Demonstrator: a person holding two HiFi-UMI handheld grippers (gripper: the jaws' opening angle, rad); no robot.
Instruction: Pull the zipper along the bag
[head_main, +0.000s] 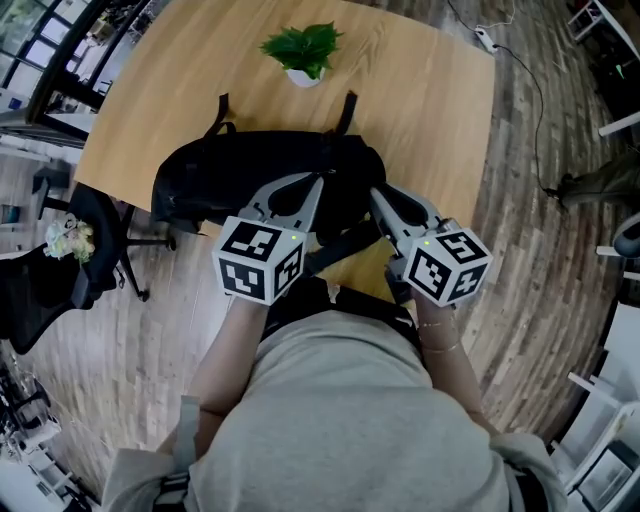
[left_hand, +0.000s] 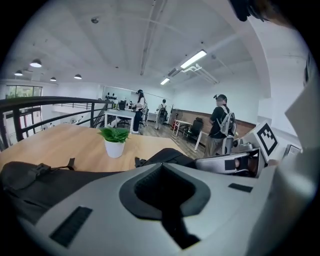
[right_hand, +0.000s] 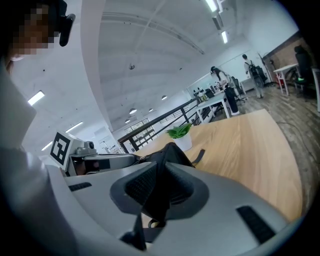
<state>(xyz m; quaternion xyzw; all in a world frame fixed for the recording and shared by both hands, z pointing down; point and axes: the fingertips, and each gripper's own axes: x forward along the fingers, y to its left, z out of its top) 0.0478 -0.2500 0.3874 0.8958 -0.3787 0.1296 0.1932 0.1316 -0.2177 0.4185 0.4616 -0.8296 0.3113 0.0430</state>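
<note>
A black backpack (head_main: 250, 175) lies on its side on the wooden table (head_main: 430, 110), near the front edge. My left gripper (head_main: 320, 182) rests its tips on the bag's upper middle and is shut on a thin dark tab at the zipper line; in the left gripper view the jaws meet over the bag (left_hand: 30, 180) with only a dark slit between them. My right gripper (head_main: 375, 195) sits just to the right, shut on a raised fold of the bag's black fabric (right_hand: 167, 150). A bag strap hangs below both grippers, over the table edge.
A small potted plant (head_main: 303, 50) in a white pot stands behind the bag at the table's far side. A black office chair (head_main: 90, 240) stands left of the table. People (left_hand: 220, 125) stand at desks far off in the room.
</note>
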